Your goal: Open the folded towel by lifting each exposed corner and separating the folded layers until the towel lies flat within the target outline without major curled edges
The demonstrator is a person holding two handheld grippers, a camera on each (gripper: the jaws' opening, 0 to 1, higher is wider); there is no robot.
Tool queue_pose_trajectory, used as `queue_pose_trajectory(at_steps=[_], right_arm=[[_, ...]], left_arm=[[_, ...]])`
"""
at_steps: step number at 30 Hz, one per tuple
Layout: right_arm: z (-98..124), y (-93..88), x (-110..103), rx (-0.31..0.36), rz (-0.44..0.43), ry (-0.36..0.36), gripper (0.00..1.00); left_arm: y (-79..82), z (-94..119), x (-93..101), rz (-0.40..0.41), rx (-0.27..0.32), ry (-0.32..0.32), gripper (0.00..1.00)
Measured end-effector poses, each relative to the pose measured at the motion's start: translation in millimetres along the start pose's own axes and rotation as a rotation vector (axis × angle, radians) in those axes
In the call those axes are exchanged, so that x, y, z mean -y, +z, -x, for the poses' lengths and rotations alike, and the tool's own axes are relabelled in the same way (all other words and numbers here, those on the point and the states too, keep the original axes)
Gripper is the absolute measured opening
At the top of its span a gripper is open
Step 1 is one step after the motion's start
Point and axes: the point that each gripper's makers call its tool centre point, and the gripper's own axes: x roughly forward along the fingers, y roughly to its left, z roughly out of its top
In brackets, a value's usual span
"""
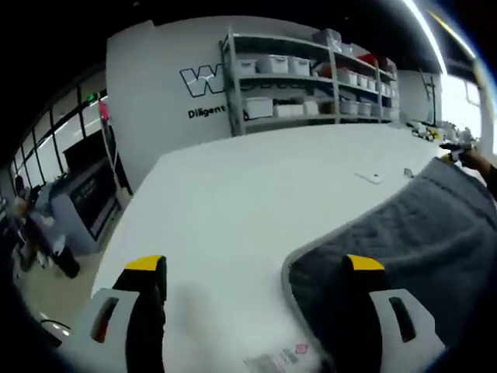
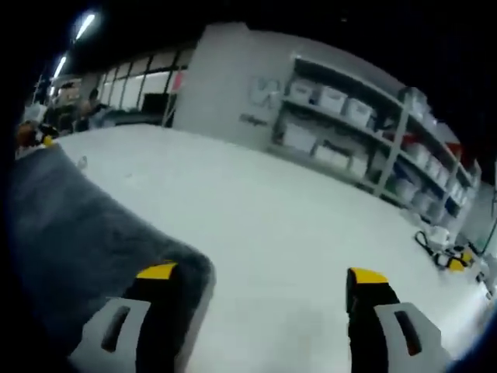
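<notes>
Towel (image 1: 396, 241) first: it is grey and fuzzy, with a pale edge strip, and it lies on the big white table (image 1: 256, 194). In the left gripper view it spreads out to the right side, and one rounded corner sits low down near the camera. The left gripper (image 1: 256, 268) has its two yellow-tipped jaws spread wide apart and holds nothing. One jaw is over the bare table. The other jaw is over the towel corner (I cannot tell if it touches the cloth or just hangs above it).

In the right gripper view the towel (image 2: 70, 233) is on the left side, with another rounded corner close to the camera. The right gripper (image 2: 262, 273) is spread wide too, with nothing between its jaws. Its left jaw is over that corner and its right jaw is over bare table.

Far across the table in the left gripper view is a small flat white thing (image 1: 370, 177). Behind the table stand grey shelves (image 1: 311, 70) full of bins, next to a white wall with dark letters (image 1: 203, 81).
</notes>
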Motion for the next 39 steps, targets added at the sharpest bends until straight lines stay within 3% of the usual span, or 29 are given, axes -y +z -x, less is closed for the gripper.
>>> queue_pose_trajectory(at_steps=[1, 4, 9, 17, 23, 29, 39], right_arm=[[0, 2.6, 7, 0.013, -0.010, -0.029, 1.00], [4, 6.4, 12, 0.026, -0.027, -0.017, 1.00], [6, 10.9, 24, 0.041, -0.041, -0.057, 1.00], [16, 27.4, 25, 0.054, -0.056, -0.065, 1.00], [29, 40.9, 10, 0.054, -0.062, -0.037, 1.00], [46, 59.7, 2, 0.104, -0.076, -0.022, 1.00], [75, 46.7, -20, 0.090, -0.075, 0.021, 1.00]], left_arm=[[2.4, 2, 0.7, -0.001, 0.001, 0.007, 1.00], [12.8, 8, 3.1, 0.018, 0.038, 0.003, 1.00], [17.1, 13, -0.5, 0.022, 0.045, 0.012, 1.00], [31.8, 26, 3.2, 0.057, 0.080, -0.001, 0.97], [43.9, 35, 13.9, 0.064, 0.101, -0.019, 1.00], [52.1, 50, 28.6, 0.063, 0.128, -0.043, 1.00], [42.9, 66, 64.5, 0.085, 0.135, -0.127, 1.00]])
